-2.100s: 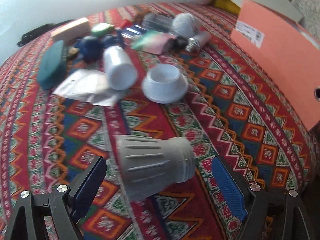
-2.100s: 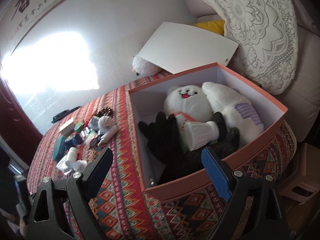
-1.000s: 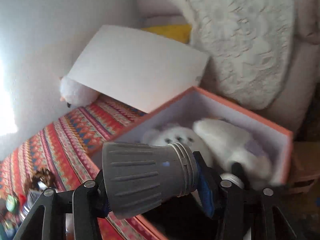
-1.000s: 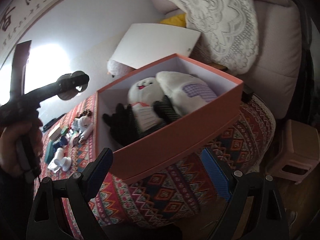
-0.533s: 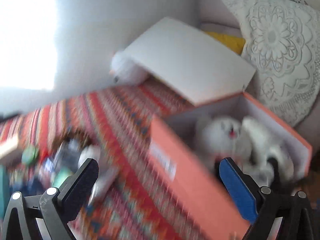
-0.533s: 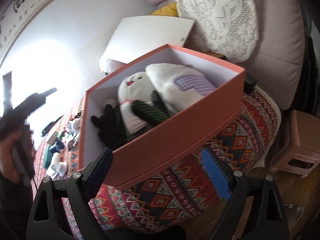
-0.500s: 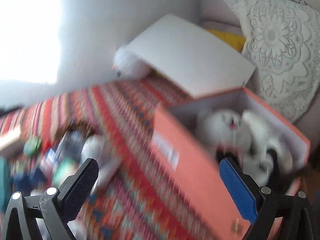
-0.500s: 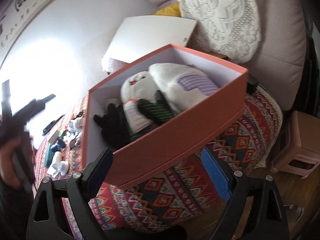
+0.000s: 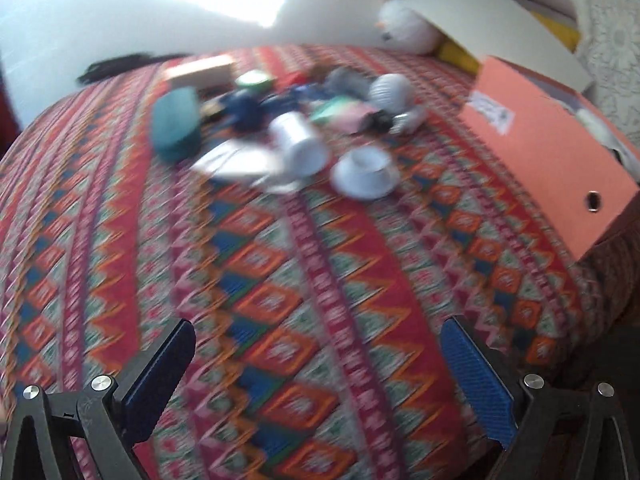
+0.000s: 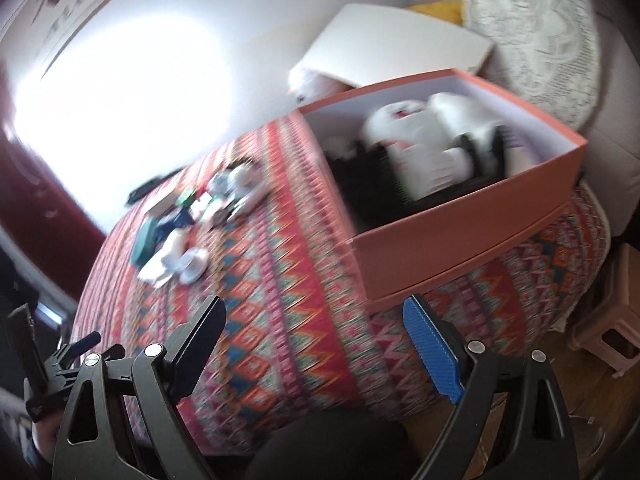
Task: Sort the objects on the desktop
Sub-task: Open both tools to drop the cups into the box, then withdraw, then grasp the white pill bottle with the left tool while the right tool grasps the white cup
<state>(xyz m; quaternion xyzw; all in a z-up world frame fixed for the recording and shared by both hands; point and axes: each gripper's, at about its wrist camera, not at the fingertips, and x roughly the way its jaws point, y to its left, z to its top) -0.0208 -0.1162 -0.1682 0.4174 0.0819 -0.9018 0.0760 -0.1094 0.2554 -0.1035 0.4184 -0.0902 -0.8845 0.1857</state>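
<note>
Hovering released left hand-held gripper (image 9: 316, 364), white cup (image 9: 365, 172) well ahead, right hand-held gripper (image 10: 316, 344) released

One orange box (image 10: 472, 236) sits on one patterned cloth (image 9: 304, 280), with one white lid (image 10: 400, 48) leaning behind it. Inside the box: two white plush toys (image 10: 404, 124), blurred, among dark items too smeared to count. A third plush (image 9: 404, 32) lies outside, under the lid. In the loose pile: one white bottle (image 9: 300, 144), one white cap (image 9: 366, 172), one teal case (image 9: 176, 124), one white ball (image 9: 390, 90), one tan block (image 9: 200, 70), one sheet of plastic (image 9: 240, 164). The remaining small pieces are too blurred to count.
</note>
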